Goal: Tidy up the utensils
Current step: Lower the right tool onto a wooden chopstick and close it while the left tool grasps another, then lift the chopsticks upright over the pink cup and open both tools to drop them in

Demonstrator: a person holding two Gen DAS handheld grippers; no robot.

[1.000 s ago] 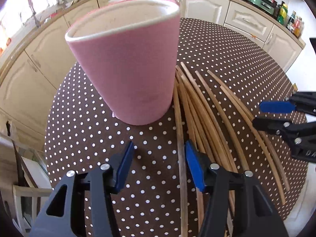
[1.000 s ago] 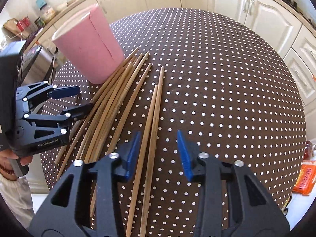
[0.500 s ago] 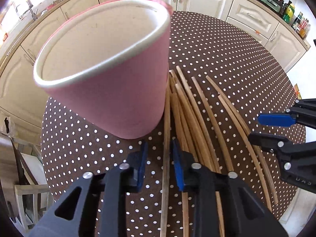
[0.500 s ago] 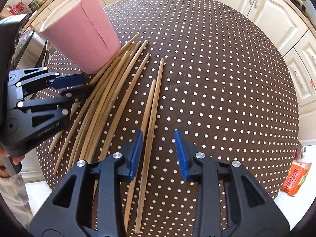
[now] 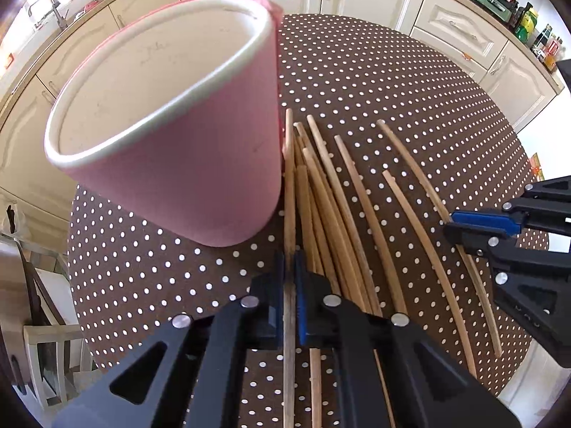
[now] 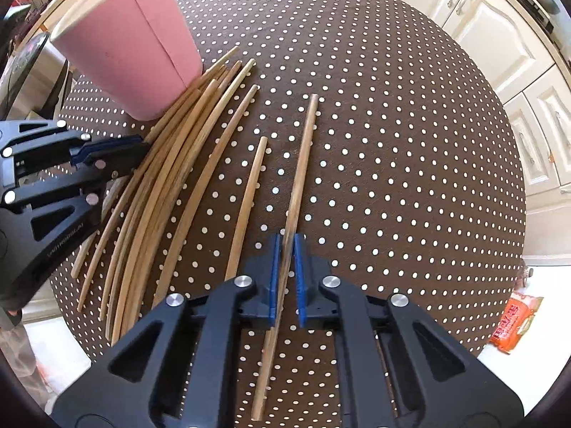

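Left hand-held gripper (image 5: 289,278) is clamped on one wooden chopstick (image 5: 289,185), jaws having just closed onto it; that stick runs out toward 12 o'clock, its far stretch right beside the wall of the pink cup (image 5: 171,121). Cup stands upright at 10–11 o'clock from the left hand-held gripper, mouth open, nothing seen inside. Loose chopsticks (image 5: 342,196) fan from 12 to 2 o'clock of it, flat on the polka-dot surface (image 5: 392,82), tips bunched near the cup base.

Right hand-held gripper (image 6: 285,260) is likewise pinched on a single chopstick (image 6: 303,157), jaws just closed, stick between the blue pads and running toward 12 o'clock. A shorter-looking stick (image 6: 249,196) lies just beside it at 11 o'clock, apart from it. Main pile (image 6: 171,171) sits at 10 o'clock, cup at 10–11 beyond it.

Right wrist view: surface bare from 12 through 4 o'clock, round edge at 3–4 o'clock, cabinets (image 6: 499,35) beyond. Left side crowded by the other hand-held gripper and the pile.
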